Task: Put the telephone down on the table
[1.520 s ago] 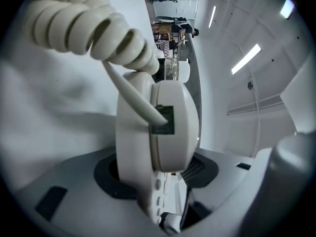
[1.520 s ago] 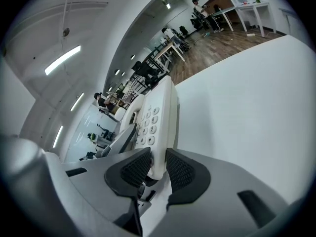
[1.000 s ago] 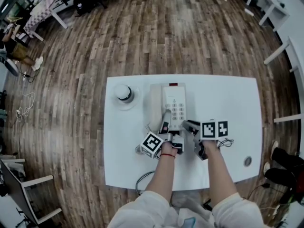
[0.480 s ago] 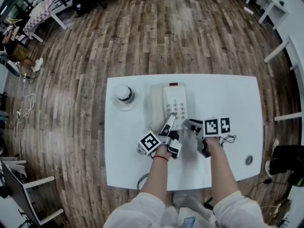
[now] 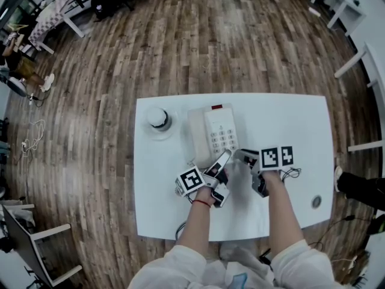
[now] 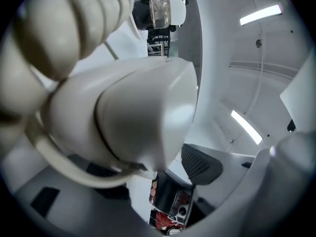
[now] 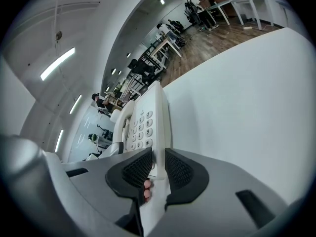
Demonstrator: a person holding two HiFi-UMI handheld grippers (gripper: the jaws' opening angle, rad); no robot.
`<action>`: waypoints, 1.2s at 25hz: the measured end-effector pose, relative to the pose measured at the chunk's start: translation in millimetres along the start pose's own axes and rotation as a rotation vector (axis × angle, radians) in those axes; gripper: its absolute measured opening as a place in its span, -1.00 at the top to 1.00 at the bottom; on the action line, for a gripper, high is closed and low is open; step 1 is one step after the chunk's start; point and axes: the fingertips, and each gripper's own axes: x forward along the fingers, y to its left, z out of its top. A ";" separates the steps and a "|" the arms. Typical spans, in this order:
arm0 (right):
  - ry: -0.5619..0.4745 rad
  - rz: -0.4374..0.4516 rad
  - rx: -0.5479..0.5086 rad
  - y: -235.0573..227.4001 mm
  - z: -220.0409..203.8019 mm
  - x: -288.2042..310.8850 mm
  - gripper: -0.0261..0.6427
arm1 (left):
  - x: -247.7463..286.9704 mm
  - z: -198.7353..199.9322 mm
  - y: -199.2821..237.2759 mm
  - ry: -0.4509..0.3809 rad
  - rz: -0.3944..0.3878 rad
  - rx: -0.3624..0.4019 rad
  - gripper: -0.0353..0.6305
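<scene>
Since a second ago, swung the left gripper (image 5: 219, 174) rightward along the near end of the telephone (image 5: 215, 134) and slewed the set so its far end leans left. Just been opening those jaws to full spread, with the handset (image 6: 128, 112) end and coiled cord (image 6: 64, 28) between them, clear of the one pad (image 6: 202, 164) in sight. Just been closing the right gripper (image 5: 242, 160) further on the base's thin near edge, pads against both faces. Appears to rest on the white table (image 5: 289, 125), near a small round dish (image 5: 157, 119). Probably light, hard, smooth plastic: stiff enough to take by the rim, slippery enough to pivot in so narrow a pinch, handset loose in its cradle, cord apt to tug. Better taken across the base's sides and kept level. From the head view, only layout and heading; from the right gripper view, the bite on the edge below the keypad (image 7: 140, 130); from the left gripper view alone, the gap beside the handset.
</scene>
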 end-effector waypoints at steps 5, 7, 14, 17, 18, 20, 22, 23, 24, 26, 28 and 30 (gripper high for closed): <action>0.001 0.001 0.003 0.7 -2.6 0.6 0.62 | -3.5 -9.0 1.6 0.111 0.010 -0.017 -0.03; 0.002 0.000 0.002 0.7 -2.3 0.6 0.62 | -5.7 -15.7 2.3 0.175 0.012 -0.027 -0.03; -0.017 -0.002 0.015 -2.0 -1.4 2.9 0.63 | -12.3 -31.7 5.8 0.276 0.030 -0.050 -0.03; -0.017 -0.016 0.017 -5.6 -3.6 5.7 0.63 | -19.3 -46.0 10.1 0.325 0.032 -0.082 0.05; -0.017 -0.017 0.018 -6.0 -4.1 6.3 0.63 | -20.8 -48.4 10.4 0.329 0.030 -0.089 0.07; -0.021 -0.017 0.022 -5.8 -4.5 6.4 0.63 | -22.8 -51.5 9.1 0.339 0.028 -0.098 0.07; -0.024 -0.019 0.022 -5.4 -5.0 6.3 0.63 | -26.4 -52.4 7.9 0.344 0.030 -0.091 0.07; -0.025 -0.021 0.020 -5.4 -5.3 6.5 0.63 | -29.3 -52.8 7.2 0.346 0.035 -0.083 0.07; -0.027 -0.023 0.019 -5.7 -5.5 6.8 0.63 | -32.4 -54.0 5.6 0.348 0.039 -0.077 0.07; -0.031 -0.030 0.015 -7.0 -6.0 7.4 0.63 | -38.4 -58.4 -1.0 0.358 0.044 -0.054 0.07; -0.035 -0.039 0.005 -8.6 -6.3 8.6 0.63 | -44.2 -62.9 -8.4 0.380 0.051 0.013 0.07; -0.037 -0.048 -0.010 -10.0 -6.1 10.0 0.62 | -50.2 -66.1 -16.7 0.393 0.070 0.083 0.07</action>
